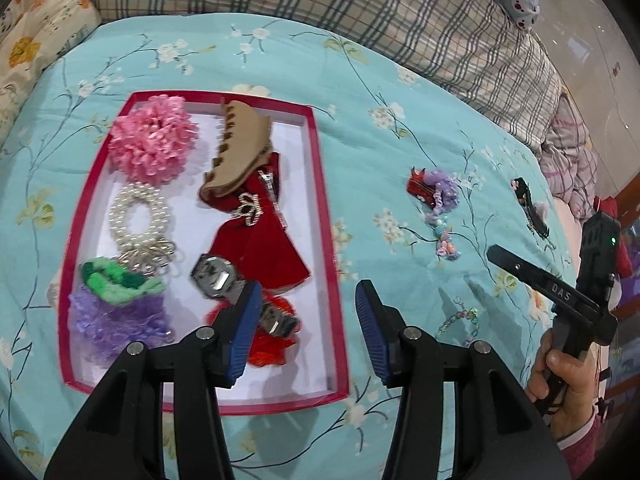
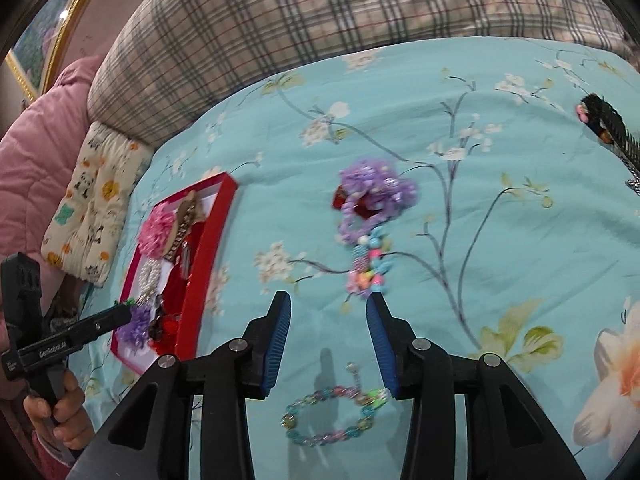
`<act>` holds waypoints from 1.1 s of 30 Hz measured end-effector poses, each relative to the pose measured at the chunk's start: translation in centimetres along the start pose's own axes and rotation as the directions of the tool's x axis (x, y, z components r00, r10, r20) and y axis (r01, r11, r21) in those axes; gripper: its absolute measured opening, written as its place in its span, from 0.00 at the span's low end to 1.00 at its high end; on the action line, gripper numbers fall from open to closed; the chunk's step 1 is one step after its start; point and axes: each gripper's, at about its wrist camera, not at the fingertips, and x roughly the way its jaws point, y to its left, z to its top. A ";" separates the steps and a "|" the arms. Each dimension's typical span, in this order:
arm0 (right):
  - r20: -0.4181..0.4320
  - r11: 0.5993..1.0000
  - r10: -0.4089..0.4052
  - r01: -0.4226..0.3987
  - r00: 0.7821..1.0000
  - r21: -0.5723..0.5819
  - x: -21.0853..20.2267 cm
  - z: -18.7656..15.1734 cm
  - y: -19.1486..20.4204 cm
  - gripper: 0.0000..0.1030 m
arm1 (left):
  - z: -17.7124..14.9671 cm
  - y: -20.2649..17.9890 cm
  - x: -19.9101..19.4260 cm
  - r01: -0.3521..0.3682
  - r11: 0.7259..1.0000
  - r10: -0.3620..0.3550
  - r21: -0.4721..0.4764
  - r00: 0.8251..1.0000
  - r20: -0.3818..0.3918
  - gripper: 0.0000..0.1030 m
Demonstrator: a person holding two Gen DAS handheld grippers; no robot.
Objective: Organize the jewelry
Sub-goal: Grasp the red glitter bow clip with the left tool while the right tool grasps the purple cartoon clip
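My left tongs (image 1: 308, 312) are pointing steeply down w/ blue pads (image 1: 240, 336) standing apart, nothing btwn them; they're hanging over the near right edge of the red tray (image 1: 324, 200). Left pad is overlapping a silver watch (image 1: 216, 276) lying in the tray, but I can't tell if it's touching.

My right tongs (image 2: 328, 332) are also tilting down, pads apart & empty. A beaded bracelet (image 2: 332, 416) is lying on the bed's teal floral quilt (image 2: 500, 160) just under & btwn the fingers, not gripped. Just beyond the tips a purple bead charm (image 2: 368, 216) is lying on the quilt, partly over sth red.

My right hand (image 1: 560, 380) is wrapping round its black handle at the left cam's right edge; the bar is reading "DAS" (image 1: 560, 294). My left hand (image 2: 60, 412) is gripping its handle at the right cam's lower left; white lettering on that bar is too blurred to read.

Inside the tray: pink flower scrunchie (image 1: 152, 140), beige claw clip (image 1: 240, 148), pearl bracelet (image 1: 136, 216), dark red velvet bow (image 1: 260, 240), green scrunchie (image 1: 116, 276), purple scrunchie (image 1: 120, 320) & sth bright red under the watch.

Further out a black comb clip (image 2: 604, 120) is lying on the quilt near the far right. A plaid blanket (image 2: 320, 20) is lying along the far side, a printed pillow (image 2: 88, 200) at left.
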 end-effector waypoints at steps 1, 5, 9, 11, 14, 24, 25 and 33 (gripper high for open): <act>0.005 1.000 -0.001 0.001 1.000 0.006 0.2 0.3 -0.3 0.41 | 0.2 -0.3 0.3 0.002 1.000 -0.002 0.005 1.000 -0.004 0.46; 0.020 1.000 -0.009 0.009 1.000 0.019 1.1 1.7 -1.1 0.45 | 1.1 -1.3 1.5 0.007 1.000 -0.007 0.021 1.000 -0.019 0.50; 0.030 1.000 -0.012 0.011 0.999 0.029 2.4 3.5 -1.7 0.52 | 2.2 -2.3 2.7 0.017 0.999 -0.016 0.030 1.000 -0.024 0.50; 0.037 0.999 -0.014 0.012 0.999 0.030 3.0 4.3 -1.9 0.56 | 2.9 -2.9 3.4 0.024 0.999 -0.023 0.033 0.999 -0.026 0.50; 0.042 0.999 -0.024 0.023 0.999 0.026 4.3 5.7 -2.2 0.57 | 3.8 -3.9 4.4 0.033 0.999 -0.032 0.043 0.999 -0.027 0.50; 0.000 0.999 -0.019 0.019 1.000 0.028 8.3 7.2 -3.6 0.55 | 5.7 -6.5 7.9 0.035 0.995 -0.030 0.089 0.998 -0.063 0.52; 0.001 0.999 -0.022 0.022 1.000 0.025 8.4 7.1 -3.6 0.46 | 5.8 -6.8 8.2 0.038 0.995 -0.032 0.092 0.997 -0.066 0.52; 0.052 0.998 -0.049 0.046 0.997 0.042 5.6 6.8 -5.0 0.13 | 6.8 -9.0 10.4 0.049 0.992 -0.039 0.118 0.996 -0.084 0.52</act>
